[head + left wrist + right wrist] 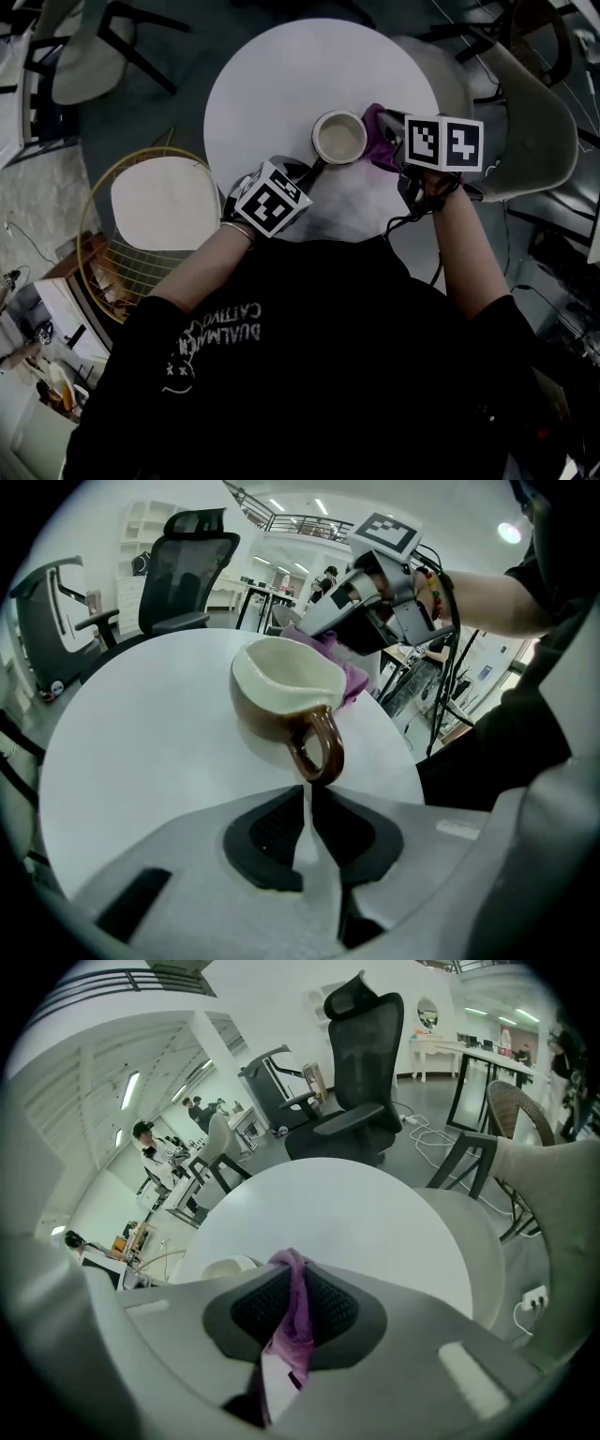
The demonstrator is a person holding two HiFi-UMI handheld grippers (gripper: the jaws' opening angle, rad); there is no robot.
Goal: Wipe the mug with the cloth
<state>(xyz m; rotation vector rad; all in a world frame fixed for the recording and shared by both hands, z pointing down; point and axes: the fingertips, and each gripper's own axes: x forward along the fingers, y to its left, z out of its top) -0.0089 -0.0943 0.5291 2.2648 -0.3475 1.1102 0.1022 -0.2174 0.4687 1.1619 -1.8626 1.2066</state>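
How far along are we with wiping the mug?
Done: the left gripper is clamped on the handle of the brown ceramic mug with a cream inside, upright on the round white table; the right gripper pinches the purple cloth. In hand: the cloth is bunched against the mug's side opposite the handle. Left: how much wiping remains cannot be told.

I'm seeing the far half of the desk (pixel 281 66) lying bare, giving a claw free passage. The near edge is crowding up: the mug (pixel 339 137), my left claw (pixel 312 171) pinching its handle, and my right claw (pixel 394 142) clamping the cloth (pixel 379 129) just beside it. A wire chair (pixel 159 202) is flanking the desk's left and a shell chair (pixel 527 122) its right.
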